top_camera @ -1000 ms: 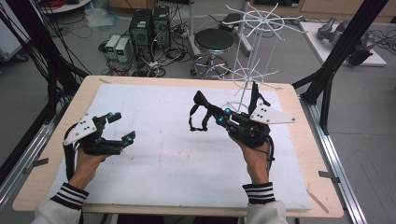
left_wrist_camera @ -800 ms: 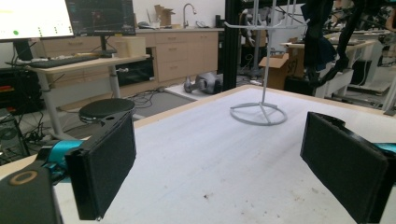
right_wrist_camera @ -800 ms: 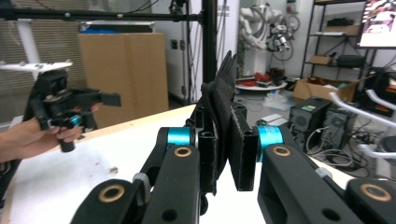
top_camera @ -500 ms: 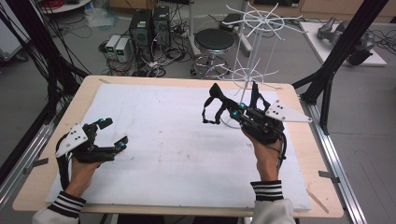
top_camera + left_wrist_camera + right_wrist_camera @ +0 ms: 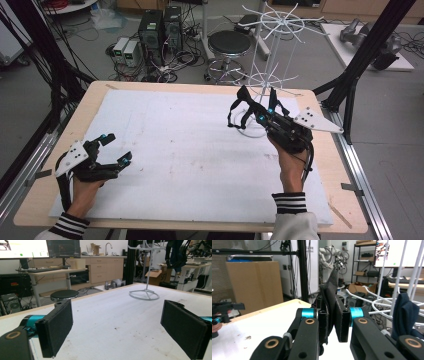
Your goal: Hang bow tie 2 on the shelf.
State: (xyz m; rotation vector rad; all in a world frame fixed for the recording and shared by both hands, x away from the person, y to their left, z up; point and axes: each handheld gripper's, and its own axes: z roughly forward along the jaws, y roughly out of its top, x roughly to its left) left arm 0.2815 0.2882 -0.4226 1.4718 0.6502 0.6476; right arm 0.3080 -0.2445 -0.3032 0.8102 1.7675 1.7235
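Low at the left of the desk (image 5: 150, 100), near the front edge: left tongs (image 5: 114, 150), held in a hand (image 5: 85, 187) with a striped cuff, jaws spread wide, nothing between them. In the left gripper view, two black pads (image 5: 58, 326) well apart over the bare white mat (image 5: 115, 322), hovering just above it or resting on it; cannot tell which.

Across the middle: white mat (image 5: 190, 145) with faint specks of dirt, covering most of the wooden desk.

Further right, toward the back edge: right tongs (image 5: 245, 100), raised above the mat, jaws pressed together and clamped on a dark fabric strap (image 5: 239, 111), black or navy. Strap drooping in loops from the tips in the high view, hanging just in front of the round base of the white wire rack (image 5: 272, 75). In the right gripper view, pads squeezed on a flat fold of dark fabric strap (image 5: 331, 302) sticking up past the tips, with more navy cloth at the right beside the white wire rack (image 5: 397, 277). Whether that cloth hangs on the wires or merely in front of them, cannot tell.

At the far right: rack upright on its ring base near the desk's back right corner, thin arms radiating from the pole at two levels, just behind and beside the right hand (image 5: 290, 162).
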